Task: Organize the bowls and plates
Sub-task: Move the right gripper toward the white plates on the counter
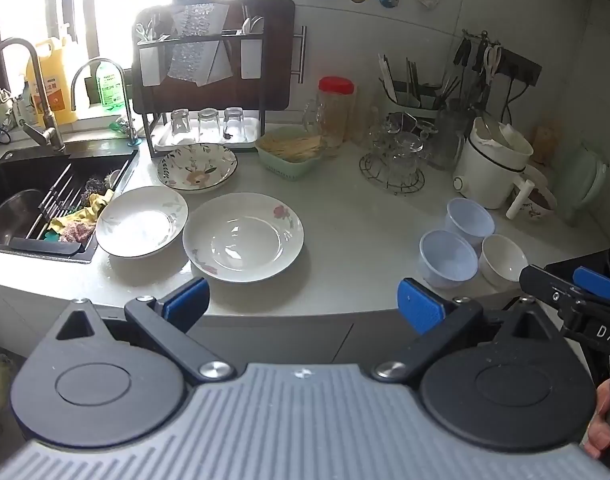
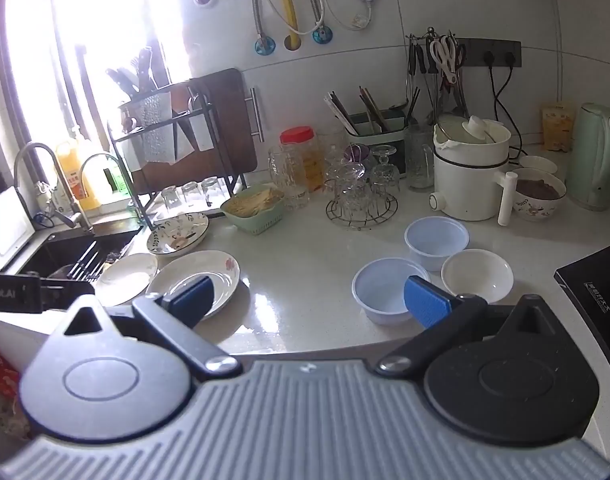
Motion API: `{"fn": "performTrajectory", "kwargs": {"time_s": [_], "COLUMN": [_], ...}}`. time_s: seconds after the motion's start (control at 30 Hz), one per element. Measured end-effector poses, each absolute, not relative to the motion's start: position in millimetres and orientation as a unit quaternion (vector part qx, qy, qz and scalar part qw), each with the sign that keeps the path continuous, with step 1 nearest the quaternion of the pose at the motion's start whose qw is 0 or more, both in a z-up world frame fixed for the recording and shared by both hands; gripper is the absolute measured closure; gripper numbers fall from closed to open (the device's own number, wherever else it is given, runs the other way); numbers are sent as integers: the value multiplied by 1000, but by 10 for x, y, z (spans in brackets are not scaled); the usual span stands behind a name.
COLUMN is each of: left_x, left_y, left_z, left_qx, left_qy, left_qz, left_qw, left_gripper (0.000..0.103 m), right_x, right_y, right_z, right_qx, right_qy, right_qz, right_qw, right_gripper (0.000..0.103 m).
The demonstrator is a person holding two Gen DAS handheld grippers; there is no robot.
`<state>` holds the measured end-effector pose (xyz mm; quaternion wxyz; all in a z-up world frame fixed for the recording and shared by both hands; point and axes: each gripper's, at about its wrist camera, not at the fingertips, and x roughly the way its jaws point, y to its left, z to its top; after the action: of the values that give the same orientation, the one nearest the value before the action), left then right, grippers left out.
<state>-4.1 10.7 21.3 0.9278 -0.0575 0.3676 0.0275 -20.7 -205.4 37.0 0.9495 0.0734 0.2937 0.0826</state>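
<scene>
Three plates lie on the pale counter [image 1: 357, 216]: a rose-patterned white plate [image 1: 243, 237] in front, a plain white plate [image 1: 141, 221] by the sink, and a leaf-patterned plate [image 1: 197, 167] behind. Two pale blue plastic bowls [image 1: 447, 258] [image 1: 469, 221] and a white bowl [image 1: 503, 260] sit at the right. My left gripper [image 1: 303, 306] is open and empty, short of the counter edge. My right gripper [image 2: 309, 304] is open and empty, with the near blue bowl [image 2: 381, 288], the far blue bowl [image 2: 436, 240] and the white bowl [image 2: 477, 275] just ahead and the rose plate [image 2: 197, 280] to its left.
A black sink [image 1: 45, 200] with a rack lies left. A dish rack [image 1: 209, 80] with upturned glasses, a green basket [image 1: 289, 152], a red-lidded jar [image 1: 336, 112], a wire glass stand [image 1: 393, 164], a white cooker [image 1: 489, 164] and a kettle [image 2: 595, 156] line the back.
</scene>
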Motion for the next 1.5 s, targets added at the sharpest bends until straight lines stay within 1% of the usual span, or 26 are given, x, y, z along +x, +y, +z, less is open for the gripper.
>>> {"fn": "performTrajectory", "kwargs": {"time_s": [0.63, 0.93, 1.13, 1.5], "left_x": [-61, -67, -39, 57], "left_y": [12, 6, 74, -3], "left_z": [161, 189, 181, 119], "left_qx": [-62, -56, -82, -66], "left_qy": [364, 360, 362, 381], "left_qz": [24, 31, 34, 51], "left_qw": [929, 931, 928, 921], "left_gripper": [1, 1, 1, 1], "right_x": [-236, -185, -173, -39], "right_y": [-2056, -2036, -2068, -2063], "right_z": [378, 371, 376, 328], "right_qx": [80, 73, 74, 73], "right_qy": [285, 295, 299, 321], "right_qz": [78, 89, 96, 109], "right_qw": [952, 948, 947, 938], "right_gripper": [0, 0, 0, 0]}}
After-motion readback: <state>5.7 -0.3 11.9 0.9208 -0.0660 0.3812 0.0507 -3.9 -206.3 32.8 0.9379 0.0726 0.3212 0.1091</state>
